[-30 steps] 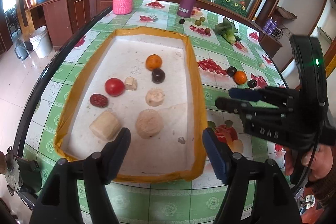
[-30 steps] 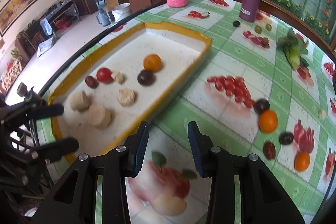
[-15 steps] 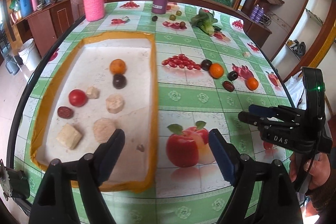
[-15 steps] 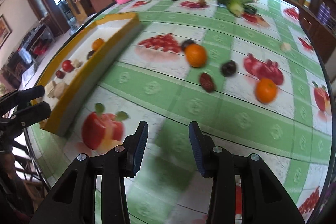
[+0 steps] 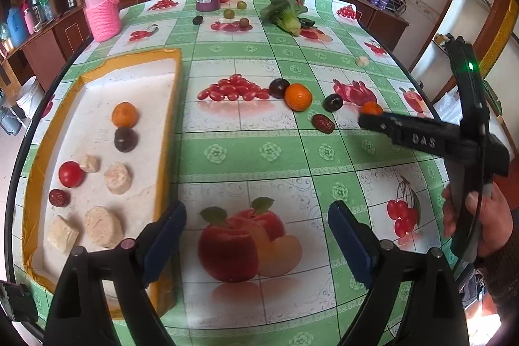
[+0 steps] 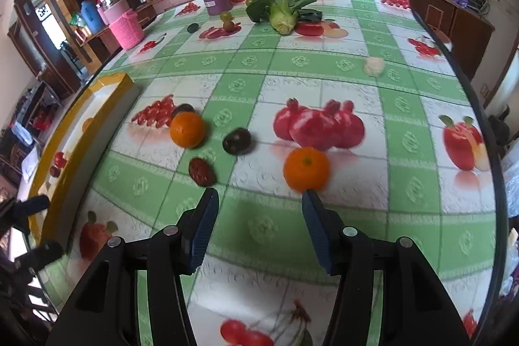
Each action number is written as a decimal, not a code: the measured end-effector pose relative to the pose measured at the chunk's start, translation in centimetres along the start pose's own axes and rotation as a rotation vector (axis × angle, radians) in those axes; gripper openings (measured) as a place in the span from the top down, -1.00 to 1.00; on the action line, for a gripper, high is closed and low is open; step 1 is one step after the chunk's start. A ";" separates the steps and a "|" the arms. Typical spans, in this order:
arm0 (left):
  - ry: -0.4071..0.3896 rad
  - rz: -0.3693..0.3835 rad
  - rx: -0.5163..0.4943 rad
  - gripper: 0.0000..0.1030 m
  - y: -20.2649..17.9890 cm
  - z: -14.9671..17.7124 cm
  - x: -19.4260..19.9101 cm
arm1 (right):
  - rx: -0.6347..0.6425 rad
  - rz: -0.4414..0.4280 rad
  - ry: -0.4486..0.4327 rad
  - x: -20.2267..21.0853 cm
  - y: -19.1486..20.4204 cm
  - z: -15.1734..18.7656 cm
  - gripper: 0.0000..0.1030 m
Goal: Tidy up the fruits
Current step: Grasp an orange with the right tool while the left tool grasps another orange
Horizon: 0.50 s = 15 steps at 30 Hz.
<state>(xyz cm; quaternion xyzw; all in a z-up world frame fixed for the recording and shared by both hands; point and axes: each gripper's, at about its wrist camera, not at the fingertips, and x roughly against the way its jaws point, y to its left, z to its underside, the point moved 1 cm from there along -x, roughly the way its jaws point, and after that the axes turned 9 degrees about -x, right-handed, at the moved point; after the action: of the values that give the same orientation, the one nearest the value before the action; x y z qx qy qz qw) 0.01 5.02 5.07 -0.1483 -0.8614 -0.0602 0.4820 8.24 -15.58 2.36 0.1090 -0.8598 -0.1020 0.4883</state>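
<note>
Right gripper (image 6: 259,203): we see its jaws spread wide and empty, low over the tablecloth (image 6: 324,80).
Nearest orange (image 6: 306,169): just beyond the right fingertip (image 6: 311,200); whether they touch, we cannot tell.
Loose fruit: a second orange (image 6: 187,129), a dark plum (image 6: 236,141) and a red date (image 6: 201,171) lie nearby.
Left gripper (image 5: 256,222): we see it parted, holding nothing.
Tray (image 5: 168,125): yellow-rimmed, left of it, holding an orange (image 5: 125,114), a tomato (image 5: 70,173) and pale slices.
</note>
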 end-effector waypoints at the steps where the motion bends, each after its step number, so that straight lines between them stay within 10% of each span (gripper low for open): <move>1: 0.005 0.001 -0.001 -0.77 -0.2 0.0 -0.2 | 0.009 -0.015 -0.014 -0.2 0.3 -0.5 -0.03; 15: 0.040 0.009 0.009 -0.77 -1.1 -1.4 -1.9 | 0.099 0.127 -0.066 -0.4 -2.2 -1.6 -0.18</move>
<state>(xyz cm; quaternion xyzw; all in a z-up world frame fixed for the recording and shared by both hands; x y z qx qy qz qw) 1.73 3.26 4.24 -0.1487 -0.8511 -0.0570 0.5003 9.97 -17.71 2.23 0.0746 -0.8847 -0.0317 0.4592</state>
